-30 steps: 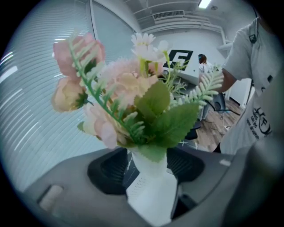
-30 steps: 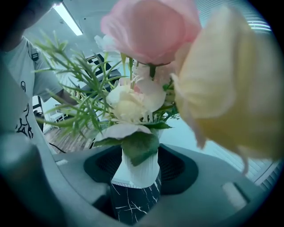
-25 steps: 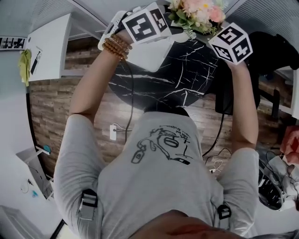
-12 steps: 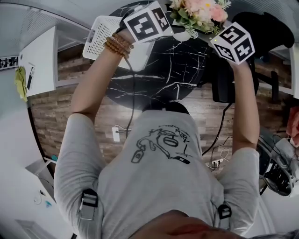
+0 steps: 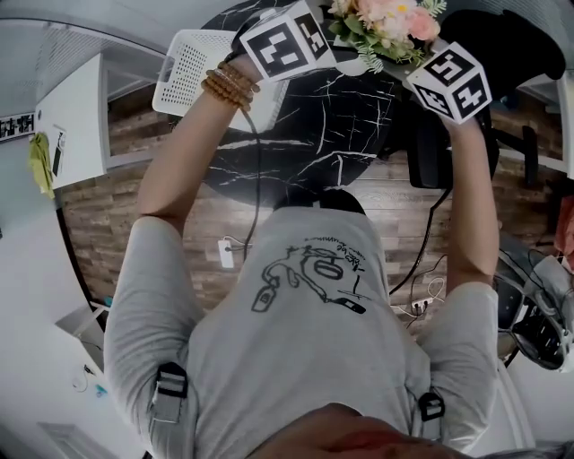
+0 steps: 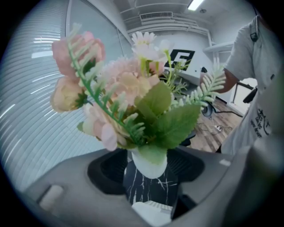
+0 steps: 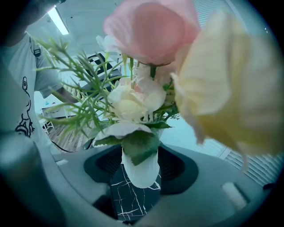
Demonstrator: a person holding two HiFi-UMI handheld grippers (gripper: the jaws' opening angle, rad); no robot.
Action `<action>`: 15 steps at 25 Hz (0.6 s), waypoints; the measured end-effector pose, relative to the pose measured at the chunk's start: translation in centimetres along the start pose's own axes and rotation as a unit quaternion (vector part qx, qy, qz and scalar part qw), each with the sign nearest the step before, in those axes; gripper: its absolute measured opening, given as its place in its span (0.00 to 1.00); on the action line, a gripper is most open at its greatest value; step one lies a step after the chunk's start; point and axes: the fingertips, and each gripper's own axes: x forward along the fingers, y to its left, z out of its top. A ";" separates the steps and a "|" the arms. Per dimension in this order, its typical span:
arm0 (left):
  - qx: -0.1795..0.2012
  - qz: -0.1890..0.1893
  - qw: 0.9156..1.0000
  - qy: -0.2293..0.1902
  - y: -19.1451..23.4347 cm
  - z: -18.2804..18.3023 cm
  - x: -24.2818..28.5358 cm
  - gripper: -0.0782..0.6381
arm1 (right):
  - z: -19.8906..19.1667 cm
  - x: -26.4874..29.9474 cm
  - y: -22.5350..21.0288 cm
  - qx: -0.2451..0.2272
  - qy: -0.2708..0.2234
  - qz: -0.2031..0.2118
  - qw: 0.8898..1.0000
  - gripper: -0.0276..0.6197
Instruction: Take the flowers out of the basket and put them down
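White basket (image 5: 193, 67) now shows in full at the left of the head view, beside the left wrist. A second ago only a sliver of it was visible there. Flowers (image 5: 386, 20) have barely shifted, still at the top edge between the two marker cubes.

Left tongs (image 6: 150, 175): narrow, pads pressed on both sides of the bouquet's white base (image 6: 149, 165). Right tongs (image 7: 140, 177): same, narrow, pads against the white base (image 7: 140, 170) from the opposite side. So both pairs hold the flowers at the bottom, blooms standing upright above the pads.

Flowers are out of the basket, up over the black marble table (image 5: 332, 134). Marble veins show directly under the white base in both gripper views. Cannot tell whether the base touches the table. A white edge sits low in the left gripper view under the base, too blurred to name.

Basket rests at the table's left rim, well apart from the flowers.

Bouquet: pink and cream blooms, green leaves, fern sprigs. Bead bracelet (image 5: 229, 87) on the left wrist.
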 end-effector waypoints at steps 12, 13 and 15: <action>-0.014 -0.008 1.000 0.012 -2.1 -3.1 3.6 0.49 | -4.5 2.3 1.0 0.004 0.020 0.002 1.000 0.44; -0.017 -0.011 1.000 0.012 -2.4 -3.4 4.0 0.49 | -5.0 2.5 1.1 0.006 0.021 0.003 1.000 0.44; -0.023 -0.014 1.000 0.012 -2.8 -4.0 4.9 0.49 | -6.0 2.9 1.3 0.006 0.026 0.004 1.000 0.44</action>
